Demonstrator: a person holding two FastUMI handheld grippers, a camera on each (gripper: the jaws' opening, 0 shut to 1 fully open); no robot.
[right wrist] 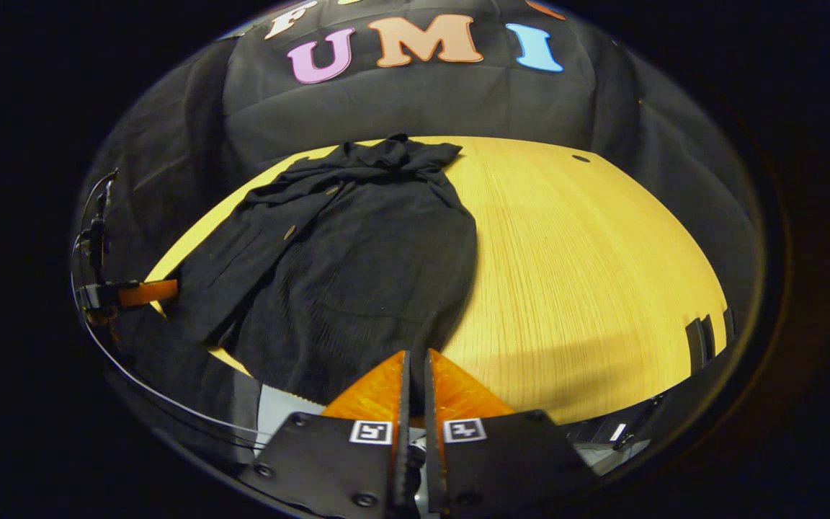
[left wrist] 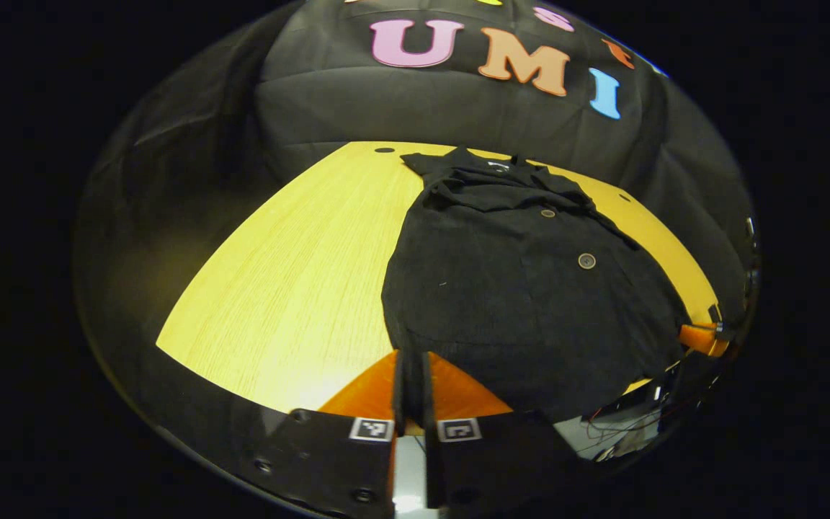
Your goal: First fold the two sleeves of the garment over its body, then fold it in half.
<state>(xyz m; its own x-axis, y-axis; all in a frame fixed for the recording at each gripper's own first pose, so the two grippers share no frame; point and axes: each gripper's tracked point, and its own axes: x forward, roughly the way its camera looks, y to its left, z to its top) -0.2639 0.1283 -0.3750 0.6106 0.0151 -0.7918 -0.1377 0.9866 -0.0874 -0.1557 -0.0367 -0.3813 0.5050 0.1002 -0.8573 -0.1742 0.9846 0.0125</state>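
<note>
At the bottom centre of the left gripper view, the left gripper (left wrist: 411, 375) pinches the shirt's (left wrist: 523, 288) near hem; the right gripper (right wrist: 415, 375) does likewise in the right gripper view. The shirt lies mid-frame on the table (left wrist: 292, 288). Judging from this, lift both corners evenly toward the collar, level.

A staged recording booth, not a home: black draped cloth wall (left wrist: 458, 108) closes off the upper half of the frame, a bare yellow wood-grain table (left wrist: 292, 288) fills the middle, and loose cables (left wrist: 624, 425) trail at lower right.
</note>
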